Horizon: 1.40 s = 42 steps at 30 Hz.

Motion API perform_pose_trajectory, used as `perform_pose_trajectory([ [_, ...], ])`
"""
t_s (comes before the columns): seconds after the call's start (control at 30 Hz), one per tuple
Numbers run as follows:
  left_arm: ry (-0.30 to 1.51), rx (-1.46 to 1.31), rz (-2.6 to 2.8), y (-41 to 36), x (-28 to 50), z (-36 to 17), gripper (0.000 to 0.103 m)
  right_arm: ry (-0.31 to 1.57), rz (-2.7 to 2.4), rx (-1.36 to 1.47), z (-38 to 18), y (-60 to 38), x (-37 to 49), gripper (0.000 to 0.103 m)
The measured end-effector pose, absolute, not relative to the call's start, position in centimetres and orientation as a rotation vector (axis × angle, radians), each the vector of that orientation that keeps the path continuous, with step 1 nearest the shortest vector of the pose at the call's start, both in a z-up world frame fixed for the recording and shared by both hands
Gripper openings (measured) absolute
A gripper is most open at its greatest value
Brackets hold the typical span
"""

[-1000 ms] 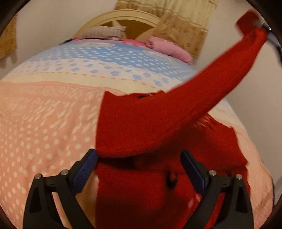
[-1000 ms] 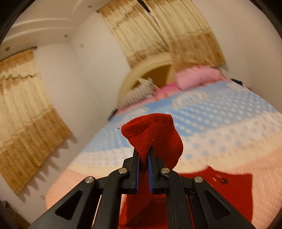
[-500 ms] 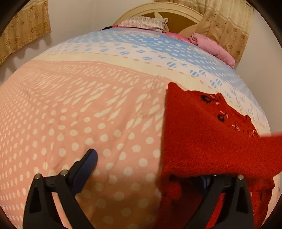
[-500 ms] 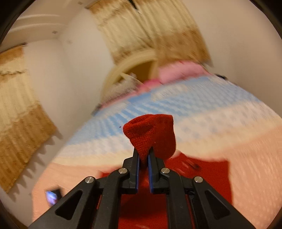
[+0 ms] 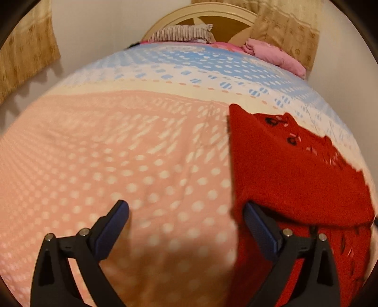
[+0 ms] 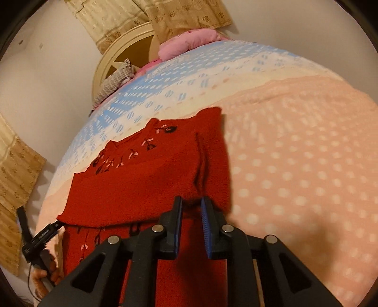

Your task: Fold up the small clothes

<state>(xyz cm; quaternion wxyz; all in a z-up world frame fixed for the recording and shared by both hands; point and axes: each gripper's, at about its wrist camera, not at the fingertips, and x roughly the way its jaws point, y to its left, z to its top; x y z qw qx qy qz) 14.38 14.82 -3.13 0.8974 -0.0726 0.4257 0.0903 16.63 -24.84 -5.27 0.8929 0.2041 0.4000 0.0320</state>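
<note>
A red knitted sweater (image 5: 295, 170) (image 6: 141, 184) with dark embroidery at the neck lies flat on the bedspread (image 5: 118, 153). One sleeve (image 6: 132, 207) is folded across its front as a band. My right gripper (image 6: 191, 200) is at the right end of that band, low over the cloth. Its jaws are opening, a narrow gap shows between the blue pads, and nothing sticks up between them. My left gripper (image 5: 186, 207) is wide open over the pink dotted bedspread, with its right finger (image 5: 257, 224) at the sweater's left edge. In the right wrist view a hand (image 6: 45, 271) holds it (image 6: 55, 226).
A striped pillow (image 5: 182, 33) and a pink bundle (image 5: 276, 56) lie by the cream headboard (image 5: 226, 11) at the far end. Tan curtains (image 6: 14, 179) hang on the walls. Wide dotted bedspread (image 6: 295, 177) stretches beside the sweater.
The right gripper came down from high up with the sleeve, laid it across the sweater and parted its jaws. The left gripper slid left off the sweater, still open.
</note>
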Motion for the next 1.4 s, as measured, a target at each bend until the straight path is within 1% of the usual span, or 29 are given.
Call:
perform_pose_trajectory([
  [0.03,0.876,-0.141,0.179,14.9,14.0,-2.8,0.100,0.823,0.048,0.406,-4.9,-25.0,16.4,0.027],
  [0.1,0.844,-0.147,0.147,15.1,13.2,-1.8,0.100,0.771,0.026,0.367,-3.6,-25.0,16.2,0.054],
  [0.13,0.815,-0.153,0.140,15.1,13.1,-1.0,0.100,0.749,0.026,0.356,-3.0,-24.8,16.1,0.059],
  [0.17,0.790,-0.154,0.143,15.0,13.0,-0.4,0.100,0.721,0.026,0.344,-2.4,-24.6,16.3,0.062],
  [0.27,0.733,-0.152,0.151,14.3,14.2,1.1,0.100,0.684,0.040,0.290,-1.5,-23.3,18.1,0.061],
  [0.33,0.737,-0.147,0.159,13.4,16.1,1.1,0.100,0.721,0.039,0.233,-1.9,-22.2,20.0,0.057],
  [0.37,0.743,-0.142,0.156,12.9,17.0,0.9,0.100,0.750,0.034,0.205,-2.5,-21.5,21.3,0.048],
  [0.4,0.753,-0.131,0.154,12.4,18.0,0.5,0.100,0.779,0.021,0.180,-3.2,-21.0,22.2,0.043],
  [0.43,0.766,-0.113,0.162,12.0,18.9,0.0,0.100,0.814,0.002,0.153,-4.0,-20.5,23.0,0.042],
  [0.47,0.787,-0.088,0.181,11.5,20.1,-0.8,0.100,0.850,-0.023,0.127,-4.9,-20.1,23.8,0.036],
  [0.5,0.809,-0.076,0.195,11.3,20.9,-1.7,0.100,0.880,-0.042,0.112,-5.6,-19.9,24.3,0.021],
  [0.53,0.829,-0.072,0.207,11.3,21.3,-2.3,0.100,0.894,-0.055,0.109,-5.9,-19.9,24.6,0.015],
  [0.57,0.851,-0.077,0.217,11.4,21.8,-2.9,0.100,0.892,-0.047,0.120,-5.9,-20.0,24.5,0.005],
  [0.67,0.859,-0.154,0.214,12.3,21.9,-4.0,0.102,0.842,-0.028,0.112,-4.9,-20.0,24.1,0.004],
  [0.73,0.855,-0.170,0.235,12.7,21.6,-4.0,0.103,0.768,-0.027,0.068,-3.8,-19.8,23.4,0.003],
  [0.8,0.859,-0.183,0.247,13.0,21.6,-4.3,0.103,0.748,-0.046,0.042,-3.6,-19.7,23.5,0.003],
  [0.97,0.868,-0.191,0.255,13.0,21.7,-4.7,0.103,0.836,-0.048,0.056,-7.5,-20.6,25.5,0.004],
  [1.13,0.884,-0.209,0.243,13.1,22.5,-5.2,0.103,0.838,-0.036,0.100,-7.2,-21.3,25.5,0.004],
  [1.27,0.880,-0.235,0.158,14.0,21.3,-4.5,0.103,0.828,-0.046,0.138,-5.3,-21.5,23.4,0.005],
  [1.4,0.846,-0.135,0.028,13.8,17.5,-3.1,0.103,0.761,-0.023,0.117,-2.1,-21.9,17.9,0.005],
])
